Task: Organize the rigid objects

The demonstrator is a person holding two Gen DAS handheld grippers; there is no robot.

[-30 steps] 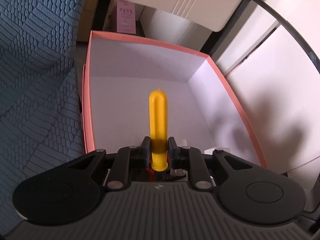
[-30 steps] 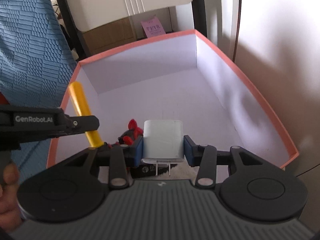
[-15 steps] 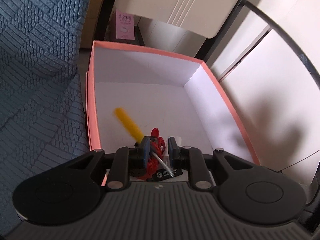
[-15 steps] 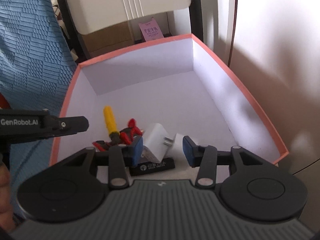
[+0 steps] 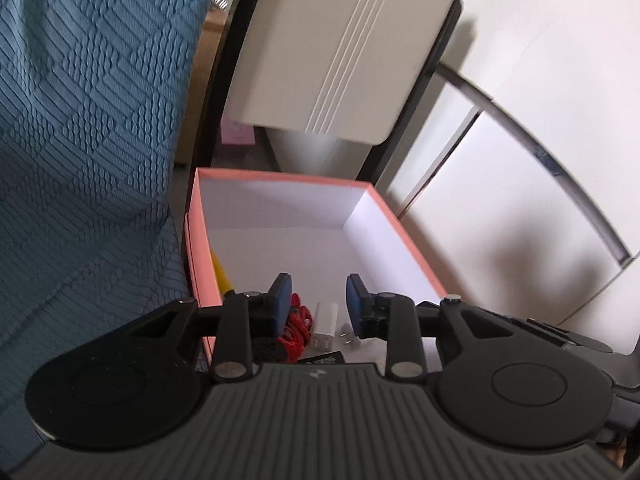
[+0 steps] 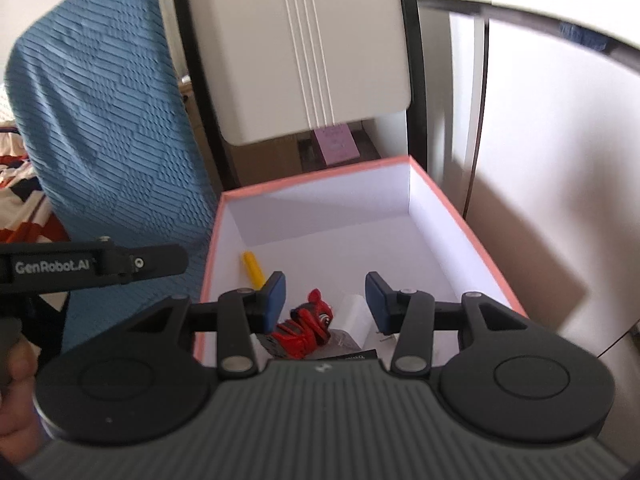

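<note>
LEFT GRIPPER (image 5: 316, 300): jaws apart, empty | RIGHT GRIPPER (image 6: 325, 298): jaws apart, empty | BOX (image 6: 464, 236): pink-rimmed, ahead and below both | CONTENTS: yellow cylinder (image 6: 253, 267) by left wall, long axis toward far wall; red toy (image 6: 308, 322), white charger (image 5: 325, 324) at near end | NEAREST: neither.

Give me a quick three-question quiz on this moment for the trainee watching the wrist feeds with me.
1. True or false: the right gripper is holding the white charger.
2. Multiple choice: the yellow stick lies (A) on the blue chair, (B) inside the pink-rimmed box near its left wall, (C) in the left gripper.
3. Fill in: the toy between the right gripper's fingertips in its wrist view is coloured ____.

Key: 1 false, both grippers are open and empty. 2 B. 3 red, the red toy lies on the box floor beside the charger.
</note>
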